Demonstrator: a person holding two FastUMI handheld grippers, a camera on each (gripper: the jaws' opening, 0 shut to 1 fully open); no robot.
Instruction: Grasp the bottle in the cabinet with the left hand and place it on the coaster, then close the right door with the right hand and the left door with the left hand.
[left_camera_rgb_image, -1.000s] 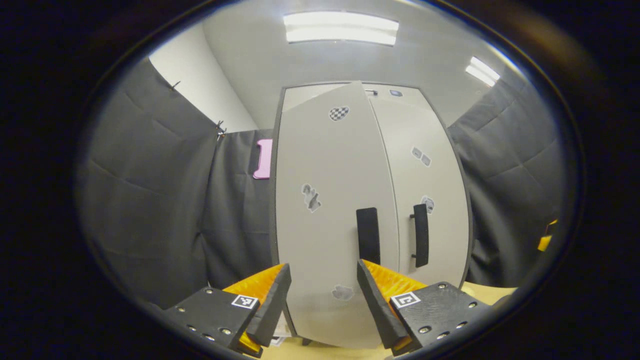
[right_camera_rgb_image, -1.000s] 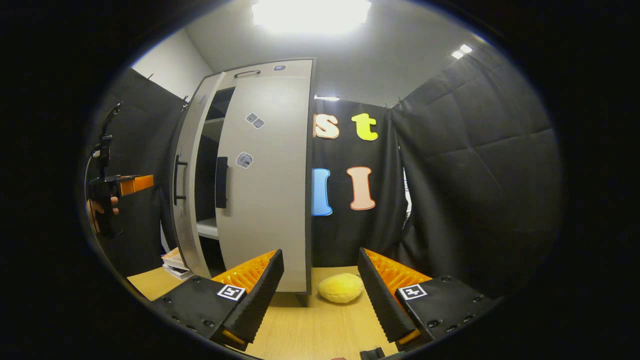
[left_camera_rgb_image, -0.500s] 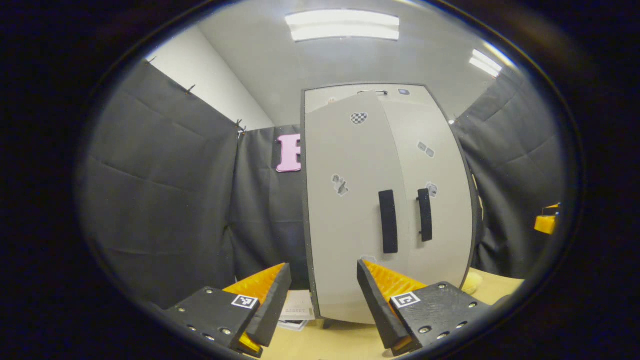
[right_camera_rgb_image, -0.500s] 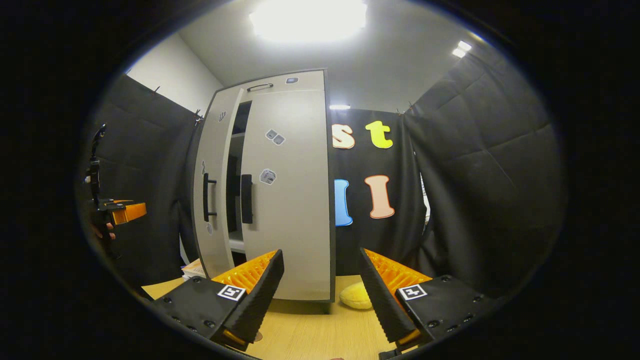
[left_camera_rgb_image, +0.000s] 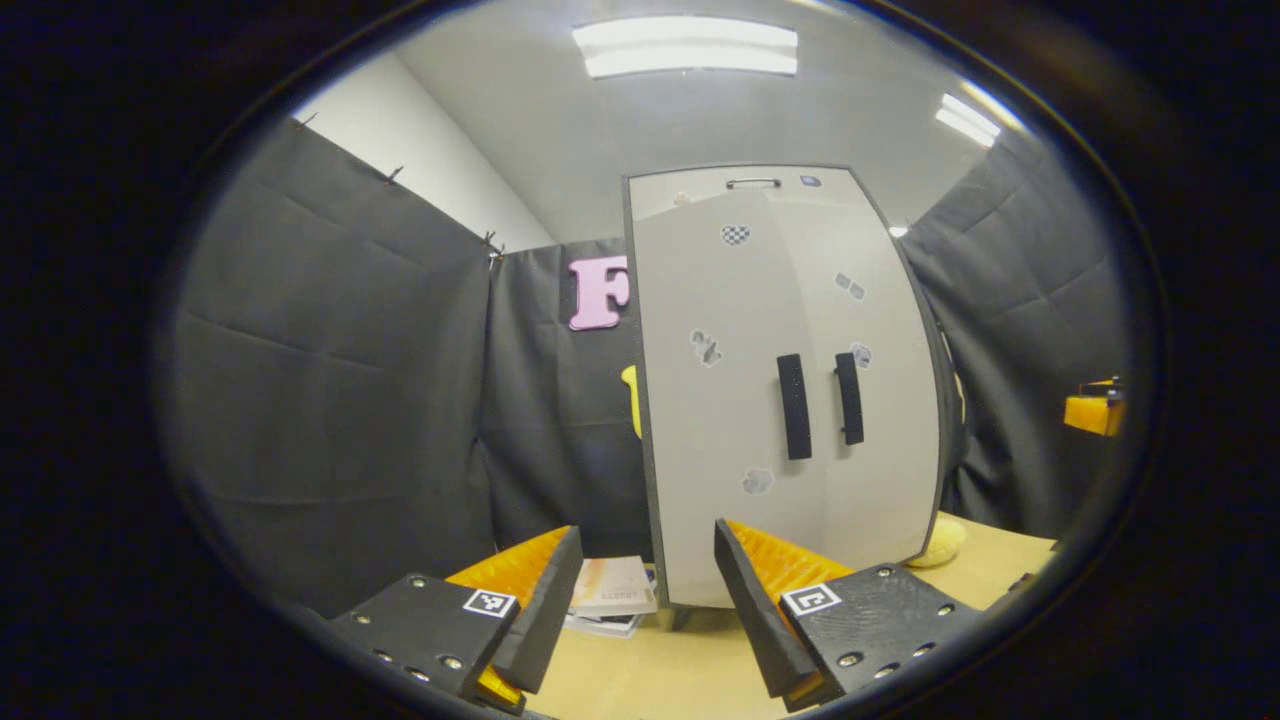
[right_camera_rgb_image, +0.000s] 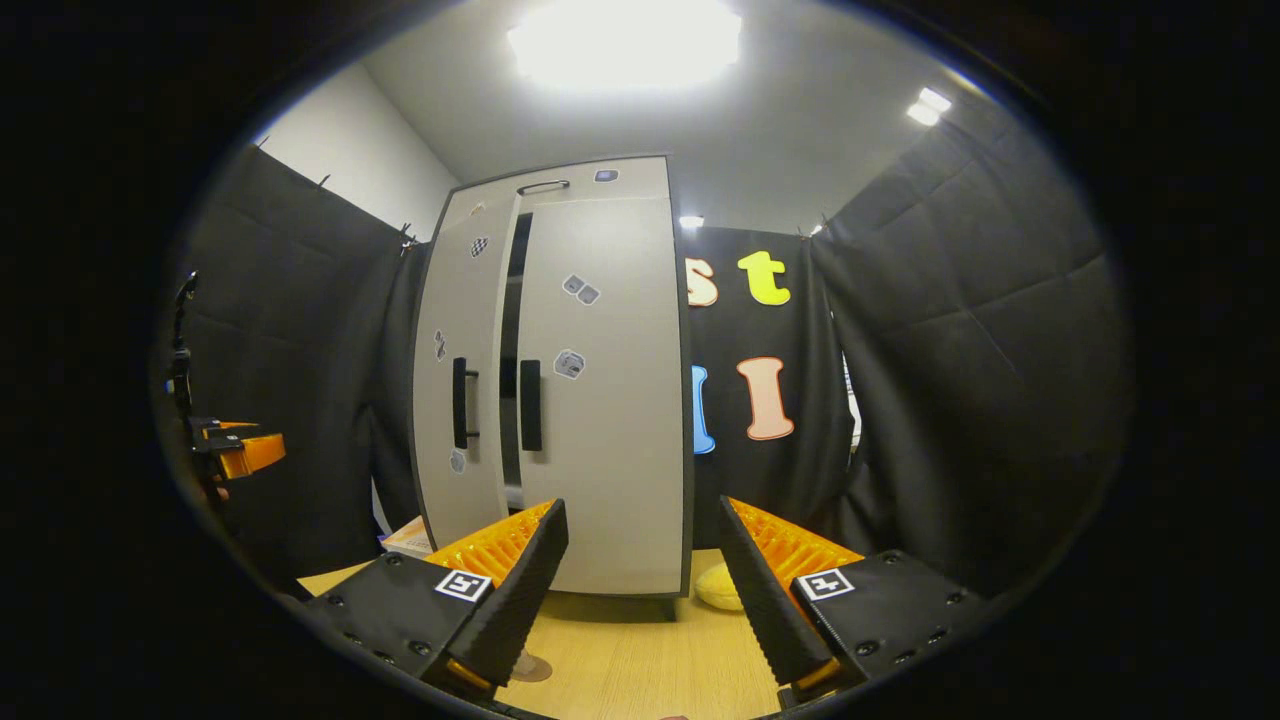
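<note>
Two views into one booth, hung with black cloth (left_camera_rgb_image: 330, 400) on three sides, under a grey ceiling with strip lights (left_camera_rgb_image: 686, 45). Below, a pale wood table (left_camera_rgb_image: 660, 670), bearing a tall grey cabinet (left_camera_rgb_image: 700, 190) at the back.

From the left gripper (left_camera_rgb_image: 646, 532): fingers apart, holding nothing, clear of the cabinet. Faces the left door (left_camera_rgb_image: 710, 420) and right door (left_camera_rgb_image: 880, 470), both looking shut from this angle, dark handles (left_camera_rgb_image: 794, 406) side by side at the seam. Takes in a stack of books (left_camera_rgb_image: 612, 597) on the table just left of the cabinet's foot, and a yellow soft thing (left_camera_rgb_image: 940, 545) near its right corner. Catches the right gripper (left_camera_rgb_image: 1095, 412) at the far right edge, well apart from the cabinet.

From the right gripper: fingers likewise spread and empty. Looks at the cabinet more from its right side and reveals a narrow dark gap (right_camera_rgb_image: 512, 340) between the doors, so left door not quite closed, right door flush with the frame. Also picks out a small round brown disc (right_camera_rgb_image: 530, 668) on the table by the near finger, possibly the coaster; cannot tell what, if anything, rests on it.
</note>
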